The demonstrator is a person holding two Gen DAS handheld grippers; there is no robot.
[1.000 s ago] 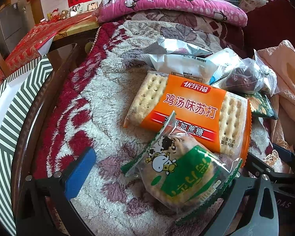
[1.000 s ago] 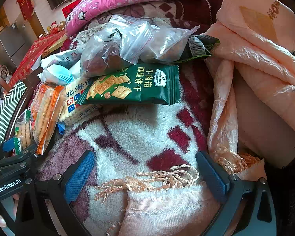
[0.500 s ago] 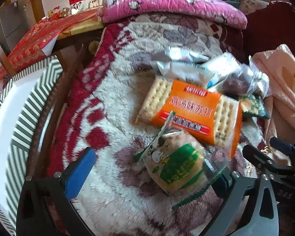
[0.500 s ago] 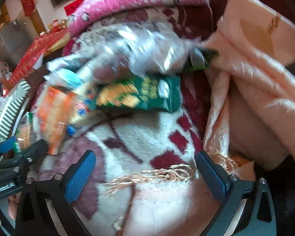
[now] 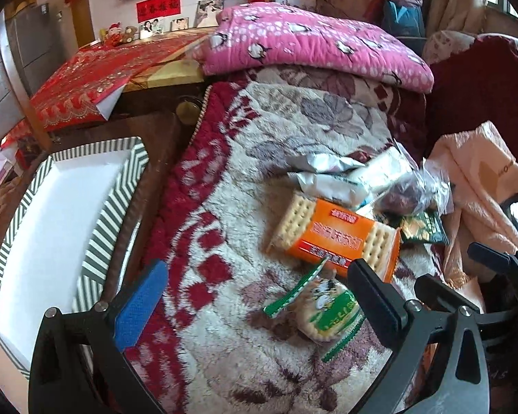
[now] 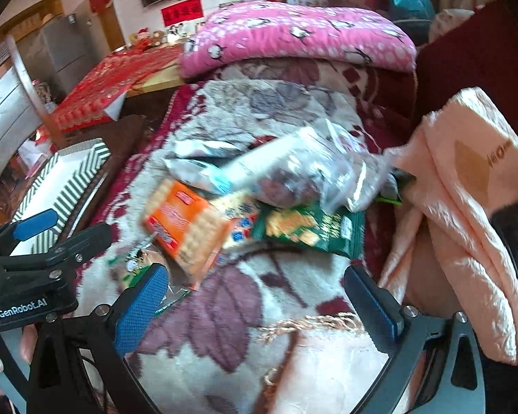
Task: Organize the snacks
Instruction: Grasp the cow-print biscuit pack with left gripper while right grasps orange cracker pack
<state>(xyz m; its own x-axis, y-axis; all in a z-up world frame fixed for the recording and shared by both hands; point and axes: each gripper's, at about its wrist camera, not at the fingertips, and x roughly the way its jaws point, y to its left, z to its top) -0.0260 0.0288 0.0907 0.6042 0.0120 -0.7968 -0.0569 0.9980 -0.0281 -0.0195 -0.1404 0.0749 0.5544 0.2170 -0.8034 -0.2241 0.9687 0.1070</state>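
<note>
Orange cracker pack (image 5: pixel 335 238) with red band and pale cracker ends. Small biscuit packet (image 5: pixel 323 310): green and white. Dark green snack bag (image 6: pixel 307 229), yellow print. Tray (image 5: pixel 96 241): white centre, green-and-white striped rim. Blanket (image 5: pixel 231 207): cream with dark red and mauve floral pattern. Quilt (image 5: pixel 310 39): pink, white-dotted.

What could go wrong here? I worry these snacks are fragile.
The cow-print biscuit pack lies beside the left gripper's right finger, not between the open fingers; closing now could miss or crush it. The orange soda cracker pack overlaps it and may drag along. The striped tray sits off the blanket's edge.
</note>
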